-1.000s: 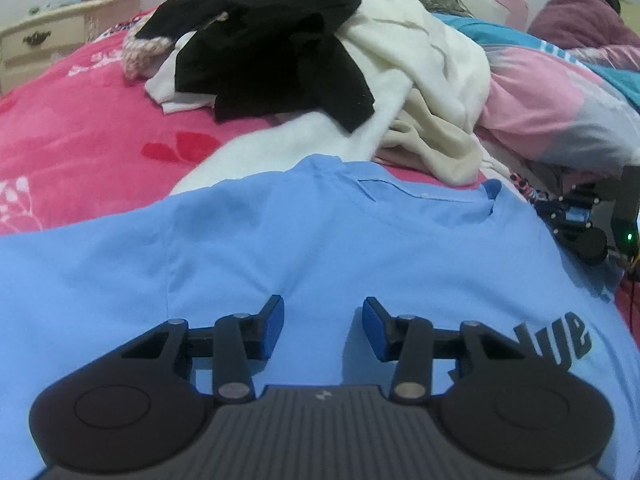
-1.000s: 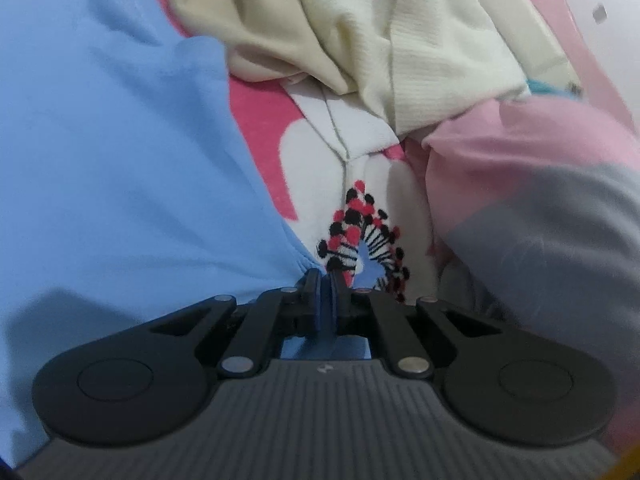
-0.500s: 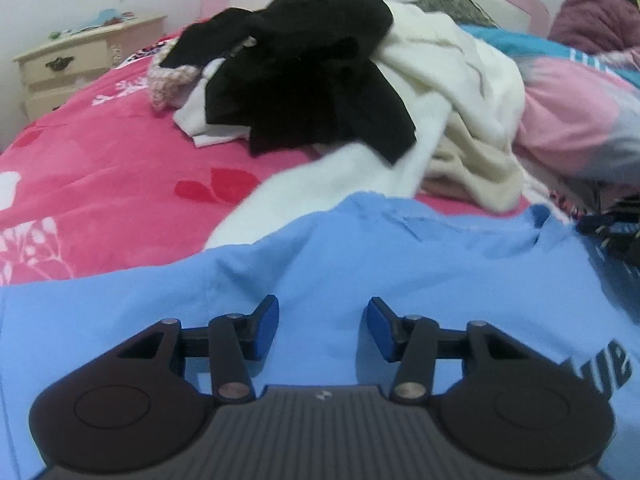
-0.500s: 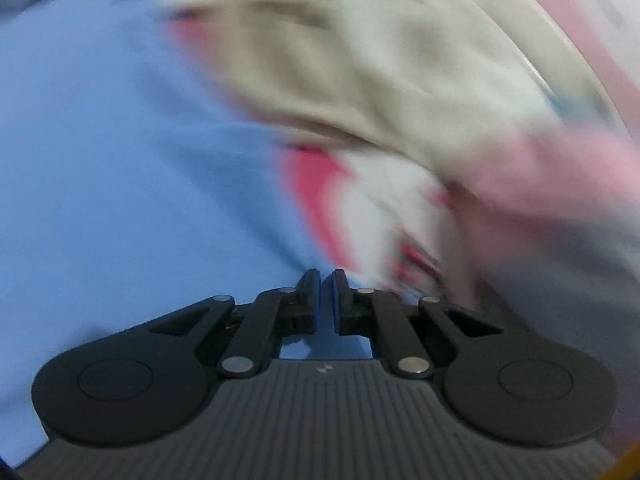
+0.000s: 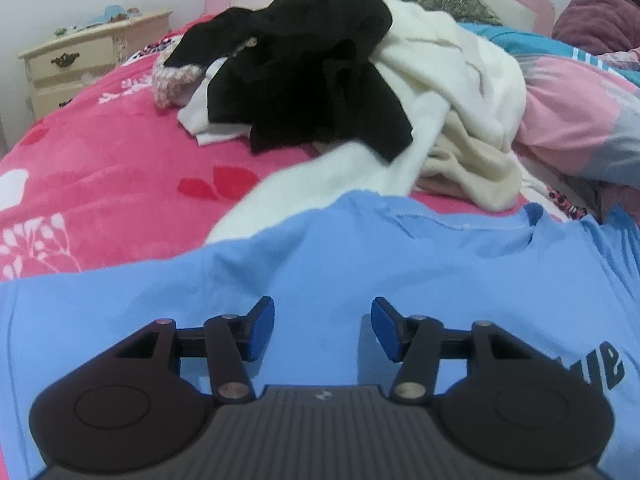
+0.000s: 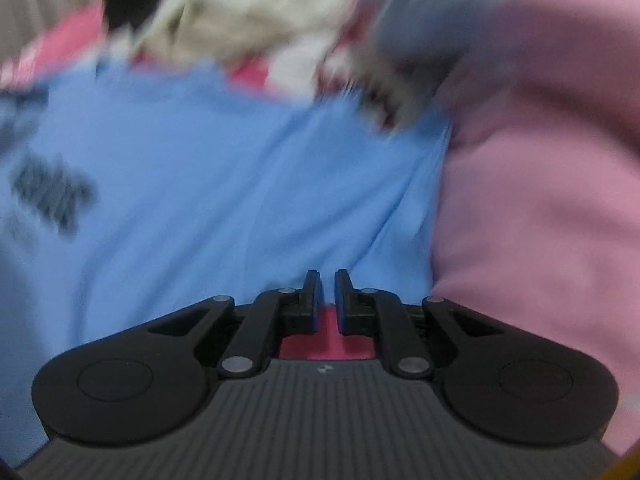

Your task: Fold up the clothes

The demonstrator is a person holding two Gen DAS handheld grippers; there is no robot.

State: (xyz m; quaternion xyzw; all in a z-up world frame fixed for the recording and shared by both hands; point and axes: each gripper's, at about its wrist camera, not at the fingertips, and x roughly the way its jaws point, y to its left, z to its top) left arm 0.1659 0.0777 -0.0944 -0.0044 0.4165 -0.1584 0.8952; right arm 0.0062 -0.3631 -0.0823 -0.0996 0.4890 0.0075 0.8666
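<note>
While hanging over the light blue cotton T-shirt [image 5: 360, 264] spread flat on the pink floral plush bedspread [image 5: 100, 168], my left gripper [image 5: 323, 328] has its jaws about half open, nothing between the blue pads. Right gripper [image 6: 327, 294]: jaws nearly closed, narrow gap, no cloth pinched that I can see; view is motion-blurred. It sits at the shirt's edge, beside a pink quilt [image 6: 540, 200]. Behind the shirt's collar lie a black garment [image 5: 320, 80] and a cream knit sweater [image 5: 460, 92], piled together unfolded.
</note>
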